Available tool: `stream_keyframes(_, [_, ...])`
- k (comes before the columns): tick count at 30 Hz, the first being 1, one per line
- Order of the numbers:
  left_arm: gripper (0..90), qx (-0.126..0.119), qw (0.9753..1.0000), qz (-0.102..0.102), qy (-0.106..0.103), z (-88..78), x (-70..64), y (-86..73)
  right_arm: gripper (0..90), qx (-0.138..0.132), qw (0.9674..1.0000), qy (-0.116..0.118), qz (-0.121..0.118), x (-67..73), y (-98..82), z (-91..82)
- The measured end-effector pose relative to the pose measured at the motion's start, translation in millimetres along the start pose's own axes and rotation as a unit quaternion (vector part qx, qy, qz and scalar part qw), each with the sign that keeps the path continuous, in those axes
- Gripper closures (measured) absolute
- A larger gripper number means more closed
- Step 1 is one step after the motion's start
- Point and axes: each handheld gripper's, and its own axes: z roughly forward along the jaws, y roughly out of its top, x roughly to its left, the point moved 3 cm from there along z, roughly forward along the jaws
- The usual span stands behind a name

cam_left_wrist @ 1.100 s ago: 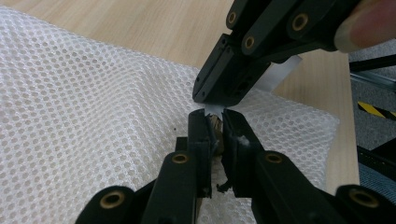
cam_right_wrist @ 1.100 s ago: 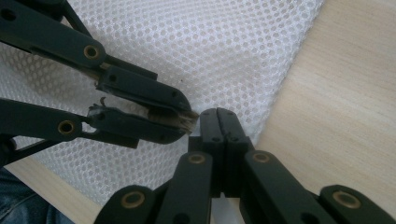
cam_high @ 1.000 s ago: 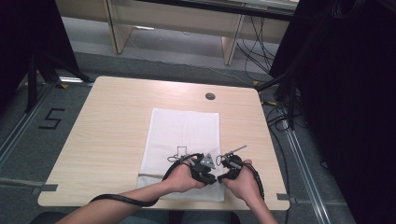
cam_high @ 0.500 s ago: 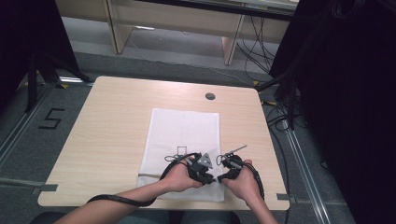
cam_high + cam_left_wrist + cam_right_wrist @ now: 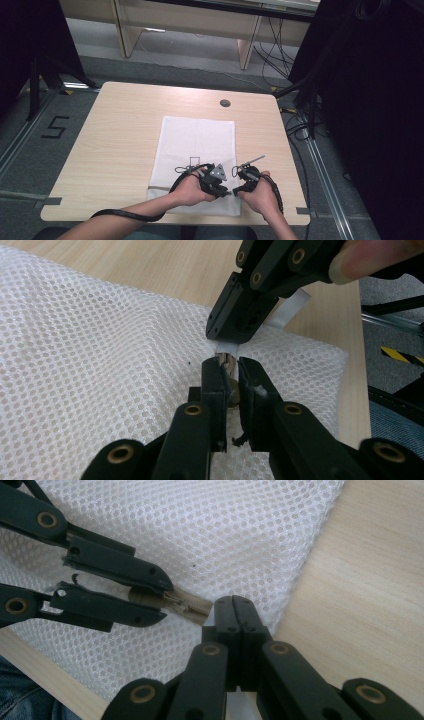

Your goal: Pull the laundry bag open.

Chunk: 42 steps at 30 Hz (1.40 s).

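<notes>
Flat on the table (image 5: 120,130) near its front edge lies a white mesh bag (image 5: 197,145), contents not discernible. Left gripper (image 5: 229,371) is clamped on its zipper end (image 5: 192,605); right gripper (image 5: 235,602) is pinched on a white tab (image 5: 290,310). Nothing has shifted since earlier. Floor marking (image 5: 54,128) reads "5"

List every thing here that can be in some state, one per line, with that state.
Mesh bag: lying flat on the table, near edge by the hands.
Zipper: its beige end is pinched in the left gripper.
White tab: clamped in the right gripper.
Left gripper: shut on the zipper.
Right gripper: shut, jaws together at the bag's edge.
Table: bare wood around the bag.
</notes>
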Motion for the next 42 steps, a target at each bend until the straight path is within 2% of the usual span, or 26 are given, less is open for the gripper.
stream_keyframes(2, [81.8, -0.003, 1.0, 0.0, 0.0, -0.3, 0.3, -0.4, 90.0, -0.003, 1.0, 0.004, -0.006, -0.7, 0.4, 0.1])
stream_keyframes(6, [81.8, -0.001, 1.0, 0.004, -0.001, -0.8, 0.0, 0.2, 90.0, -0.003, 1.0, 0.004, -0.002, -0.8, 0.3, 0.1])
stream_keyframes(7, [81.8, -0.001, 1.0, -0.002, 0.0, -1.0, -0.6, 0.0, 90.0, -0.003, 1.0, 0.002, 0.002, -0.3, 0.0, -0.2])
stream_keyframes(8, [81.8, -0.001, 1.0, 0.005, 0.001, -1.4, 0.0, 0.1, 90.0, -0.003, 1.0, 0.005, -0.003, -1.0, 0.2, 0.1])
stream_keyframes(10, [81.8, -0.001, 1.0, 0.006, 0.0, -2.2, 0.2, 0.1, 90.0, -0.003, 1.0, 0.005, -0.002, -0.9, 0.3, 0.2])
stream_keyframes(16, [81.8, -0.002, 1.0, -0.003, 0.0, -6.3, 0.2, -2.0, 90.0, -0.003, 1.0, 0.004, -0.003, -0.9, 0.3, 0.2])
stream_keyframes(17, [81.8, -0.002, 1.0, -0.003, 0.0, -6.6, 0.2, -2.1, 90.0, -0.001, 1.0, 0.002, 0.006, 0.4, -0.2, -0.5])
stream_keyframes(18, [81.8, -0.003, 1.0, 0.002, 0.0, -7.2, 0.8, -2.0, 90.0, -0.002, 1.0, 0.002, 0.005, 0.0, -0.2, -0.4])
stream_keyframes(22, [81.8, -0.002, 1.0, -0.001, -0.001, -9.5, 1.2, -2.2, 90.0, 0.0, 1.0, 0.001, 0.008, 0.5, -0.2, -0.5])
stream_keyframes(24, [81.8, -0.003, 1.0, 0.002, -0.001, -10.7, 1.7, -2.2, 90.0, 0.002, 0.9999, -0.007, 0.009, 0.3, -0.2, 0.3])
stream_keyframes(26, [81.8, -0.004, 1.0, -0.004, 0.0, -11.4, 1.2, -2.5, 90.0, 0.002, 0.9999, -0.008, 0.008, 0.4, -0.2, 0.3])
stream_keyframes(28, [81.8, -0.003, 1.0, 0.0, -0.001, -13.1, 1.9, -2.6, 90.0, -0.001, 1.0, 0.0, 0.007, 0.5, -0.3, -0.6])
stream_keyframes(34, [81.8, -0.003, 1.0, 0.002, 0.0, -14.4, 1.6, -2.2, 90.0, -0.001, 1.0, 0.0, 0.007, 0.4, -0.3, -0.6])
stream_keyframes(35, [81.8, -0.004, 1.0, -0.004, 0.0, -14.9, 1.0, -2.3, 90.0, -0.001, 1.0, 0.0, 0.007, 0.4, -0.3, -0.6])
stream_keyframes(36, [81.8, -0.002, 1.0, 0.005, 0.0, -16.4, 2.0, -2.4, 90.0, -0.011, 0.9999, 0.005, 0.003, 0.0, -0.3, 1.0])
stream_keyframes(37, [81.8, -0.002, 1.0, 0.005, 0.0, -16.4, 2.0, -2.4, 90.0, -0.005, 1.0, 0.006, -0.003, -0.9, -0.2, 0.0])
stream_keyframes(38, [81.8, -0.005, 1.0, -0.002, 0.002, -17.0, 1.7, -2.8, 90.0, -0.005, 1.0, 0.006, -0.002, -0.9, -0.2, 0.0])
stream_keyframes(40, [81.8, -0.004, 1.0, -0.003, 0.001, -17.6, 1.7, -3.0, 90.0, -0.005, 1.0, 0.006, -0.003, -0.9, -0.2, 0.0])
stream_keyframes(42, [81.8, -0.004, 1.0, 0.002, -0.001, -18.8, 2.2, -2.7, 90.0, -0.013, 0.9999, 0.005, -0.001, -0.4, -0.1, 1.4])
